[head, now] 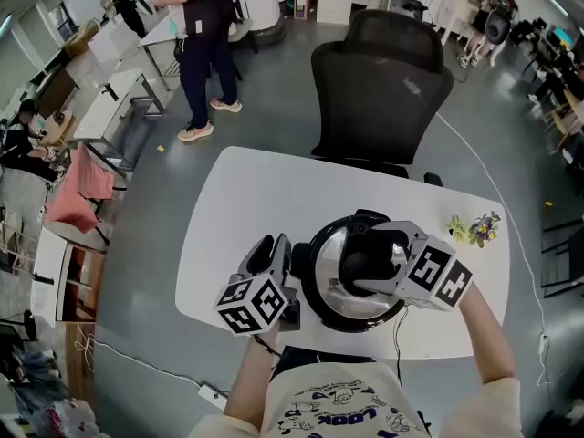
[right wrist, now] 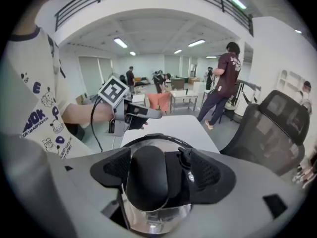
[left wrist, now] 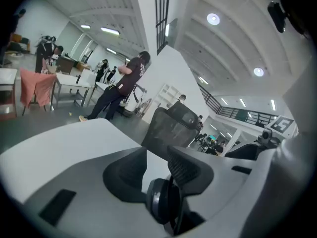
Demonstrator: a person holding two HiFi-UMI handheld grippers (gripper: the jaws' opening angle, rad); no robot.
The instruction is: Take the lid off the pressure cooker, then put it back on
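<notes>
- Pink cloth (head: 77, 192), draped over furniture on the floor, far left, well apart from the table.
- White round-cornered table (head: 274, 190), with a black mesh-backed office chair (head: 383, 89) behind its far edge.
- Left gripper (head: 272, 250) (left wrist: 157, 165), white with a marker cube, just beside the cooker's left flank. Its tongs are released, and the tabletop shows through the gap. A dark rounded part (left wrist: 158, 202) sits low between them.
- Round stainless-steel pressure cooker (head: 319, 286), near the table's front edge, with its shiny black-rimmed lid (right wrist: 148, 214) seated on top.
- Right gripper (head: 365, 261) (right wrist: 161, 172), over the lid. Its tongs are spread wide around the black oval top handle (head: 351, 268) and not clenched on it.
- Small sprig of flowers (head: 474, 229), at the table's right end.
</notes>
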